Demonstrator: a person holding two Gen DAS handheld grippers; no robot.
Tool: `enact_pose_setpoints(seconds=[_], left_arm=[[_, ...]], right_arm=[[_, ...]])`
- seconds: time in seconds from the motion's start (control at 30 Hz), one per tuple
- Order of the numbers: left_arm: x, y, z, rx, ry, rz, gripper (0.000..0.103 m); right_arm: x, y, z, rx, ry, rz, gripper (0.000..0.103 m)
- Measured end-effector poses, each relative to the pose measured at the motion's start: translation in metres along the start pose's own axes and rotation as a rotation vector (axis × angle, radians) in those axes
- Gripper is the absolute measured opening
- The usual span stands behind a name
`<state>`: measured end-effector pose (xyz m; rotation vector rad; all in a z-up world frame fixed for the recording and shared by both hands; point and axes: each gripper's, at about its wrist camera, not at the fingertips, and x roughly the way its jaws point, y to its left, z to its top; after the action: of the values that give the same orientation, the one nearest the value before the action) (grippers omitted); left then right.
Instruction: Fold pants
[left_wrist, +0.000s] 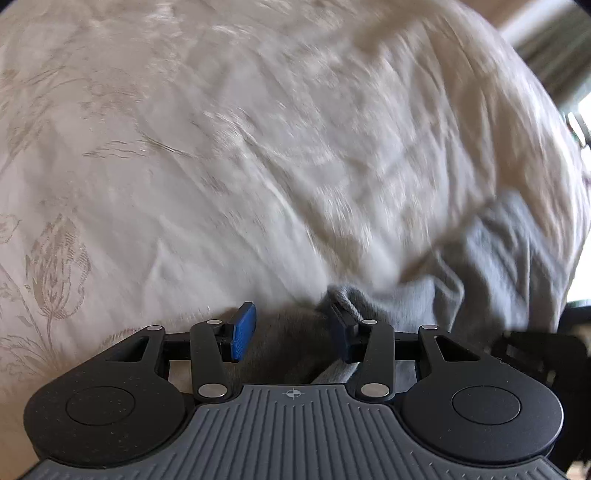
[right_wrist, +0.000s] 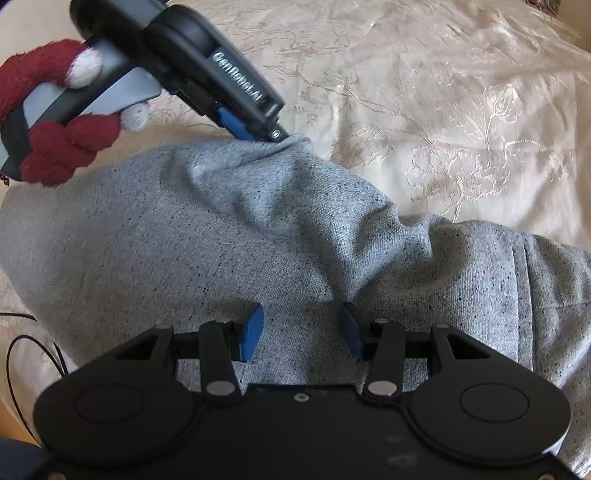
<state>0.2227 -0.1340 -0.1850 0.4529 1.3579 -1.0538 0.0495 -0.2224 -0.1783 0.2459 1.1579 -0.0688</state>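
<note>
The grey speckled pants (right_wrist: 229, 236) lie bunched on a cream bedspread. In the right wrist view my left gripper (right_wrist: 255, 134) touches a raised corner of the pants at the top. In the left wrist view its jaws (left_wrist: 291, 332) stand wide open, with grey fabric (left_wrist: 461, 280) between and beyond them and a fold draped on the right finger (left_wrist: 341, 325). My right gripper (right_wrist: 303, 330) is open, with its blue fingers low over the flat grey cloth near me. A hand in a red glove (right_wrist: 59, 147) holds the left gripper.
The cream bedspread with floral embroidery (right_wrist: 461, 110) covers the bed all around the pants. A thin black cable (right_wrist: 22, 343) loops at the left edge. A curtain and a bright window (left_wrist: 561, 66) show at the far right of the left wrist view.
</note>
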Motion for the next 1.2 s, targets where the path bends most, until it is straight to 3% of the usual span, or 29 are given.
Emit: enact_pose_setpoints(seconds=[0.2, 0.47, 0.5, 0.53, 0.6, 0.83, 0.93, 0.97, 1.0, 1.13, 1.2], left_arm=[[-0.011, -0.029, -0.023, 0.121, 0.024, -0.044, 0.042], [0.008, -0.03, -0.038, 0.02, 0.062, -0.093, 0.044], [0.006, -0.031, -0.038, 0.004, 0.049, -0.112, 0.039], [0.004, -0.028, -0.037, -0.015, 0.029, -0.134, 0.022], [0.001, -0.024, -0.034, -0.035, 0.004, -0.18, 0.014], [0.01, -0.031, -0.033, -0.029, 0.048, -0.084, 0.026], [0.011, -0.032, -0.034, -0.032, 0.038, -0.075, 0.024], [0.01, -0.033, -0.036, -0.019, 0.021, -0.077, 0.021], [0.01, -0.037, -0.033, -0.004, -0.005, -0.065, 0.01], [-0.015, -0.041, -0.02, 0.064, -0.176, 0.018, 0.006], [-0.02, -0.037, -0.008, 0.074, -0.222, 0.071, 0.002]], right_arm=[[0.006, -0.005, 0.001, 0.021, 0.011, 0.008, 0.049], [0.012, -0.007, 0.002, 0.029, 0.023, 0.014, 0.049], [0.013, -0.008, 0.001, 0.027, 0.023, 0.014, 0.049], [0.014, -0.009, 0.002, 0.027, 0.022, 0.014, 0.049], [0.015, -0.01, 0.002, 0.028, 0.022, 0.016, 0.049], [0.01, -0.009, -0.001, 0.043, 0.02, 0.021, 0.049], [0.01, -0.008, 0.0, 0.044, 0.022, 0.022, 0.05], [0.01, -0.008, 0.0, 0.045, 0.022, 0.022, 0.05], [0.01, -0.008, 0.0, 0.046, 0.022, 0.022, 0.05], [0.009, -0.009, 0.001, 0.042, 0.017, 0.023, 0.05], [0.008, -0.009, 0.0, 0.045, 0.016, 0.02, 0.05]])
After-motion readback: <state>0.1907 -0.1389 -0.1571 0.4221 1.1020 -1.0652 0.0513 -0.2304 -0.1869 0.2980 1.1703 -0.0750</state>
